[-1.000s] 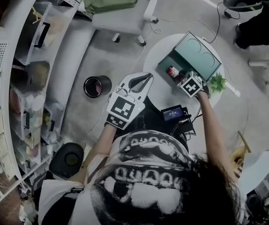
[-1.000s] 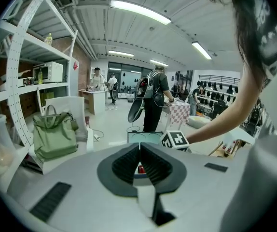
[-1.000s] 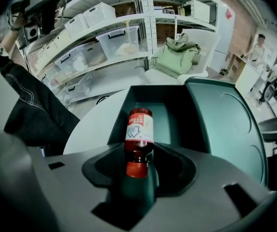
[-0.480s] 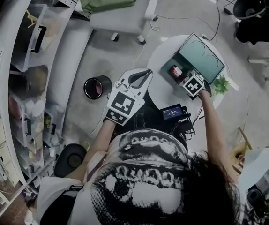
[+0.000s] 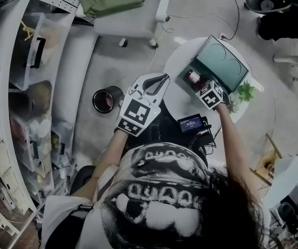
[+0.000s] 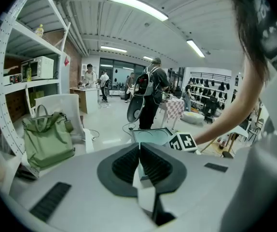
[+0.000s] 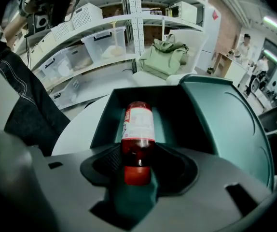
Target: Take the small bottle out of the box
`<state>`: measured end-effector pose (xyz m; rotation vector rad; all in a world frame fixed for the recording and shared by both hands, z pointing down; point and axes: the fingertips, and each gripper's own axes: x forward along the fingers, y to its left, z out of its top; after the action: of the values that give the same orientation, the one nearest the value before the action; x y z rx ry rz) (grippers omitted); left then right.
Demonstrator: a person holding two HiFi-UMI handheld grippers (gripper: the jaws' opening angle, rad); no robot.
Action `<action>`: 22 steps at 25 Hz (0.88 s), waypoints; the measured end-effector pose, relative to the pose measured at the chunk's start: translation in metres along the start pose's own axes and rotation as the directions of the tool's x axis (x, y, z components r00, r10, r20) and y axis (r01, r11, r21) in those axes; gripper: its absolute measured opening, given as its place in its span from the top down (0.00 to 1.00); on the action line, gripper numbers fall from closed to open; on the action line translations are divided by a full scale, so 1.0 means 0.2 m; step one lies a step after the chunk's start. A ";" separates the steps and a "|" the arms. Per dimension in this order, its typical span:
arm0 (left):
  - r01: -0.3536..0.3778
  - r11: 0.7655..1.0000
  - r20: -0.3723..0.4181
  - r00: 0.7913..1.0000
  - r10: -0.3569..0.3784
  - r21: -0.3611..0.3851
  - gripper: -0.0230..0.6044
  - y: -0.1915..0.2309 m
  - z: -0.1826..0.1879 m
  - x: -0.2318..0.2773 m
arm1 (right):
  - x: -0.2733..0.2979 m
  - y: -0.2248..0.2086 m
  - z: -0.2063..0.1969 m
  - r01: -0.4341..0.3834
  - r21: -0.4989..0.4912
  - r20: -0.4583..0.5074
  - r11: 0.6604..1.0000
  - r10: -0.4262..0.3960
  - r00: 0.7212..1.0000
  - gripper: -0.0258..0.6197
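A small bottle with red contents, a white-and-red label and a red cap lies inside the open teal box on the round white table. My right gripper reaches into the box from its near side. In the right gripper view the bottle lies cap-first between the jaws of the right gripper, which are closing around it; it still rests on the box floor. My left gripper hovers at the table's left edge. Its jaws are shut and hold nothing.
A black device with a lit screen sits at the table's near edge, and a small green plant stands right of the box. A black bin, a white chair with a green bag and storage shelves surround the table.
The right gripper stays at the box's near side over the bottle, shifting only slightly. The left gripper holds its place. The bottle has not left the box.
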<state>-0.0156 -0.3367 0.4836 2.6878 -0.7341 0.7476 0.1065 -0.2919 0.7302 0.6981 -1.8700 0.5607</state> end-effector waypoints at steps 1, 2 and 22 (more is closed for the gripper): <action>0.005 1.000 -0.001 1.000 -0.005 0.002 0.94 0.00 0.00 0.01 | 0.00 0.00 0.00 0.000 0.008 0.001 1.000 0.000 1.000 0.62; 0.010 1.000 -0.002 1.000 -0.010 0.003 0.94 0.00 0.00 0.01 | 0.00 0.00 0.00 -0.001 0.018 0.001 1.000 0.001 1.000 0.62; 0.139 0.989 -0.019 0.990 -0.138 0.045 0.94 0.03 -0.02 0.04 | -0.27 0.02 0.13 -0.207 0.697 0.378 0.686 -0.107 0.920 0.63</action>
<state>-0.0141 -0.3434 0.4918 2.7370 -0.5258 0.7591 0.1042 -0.2945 0.6696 1.3707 -2.0135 1.3327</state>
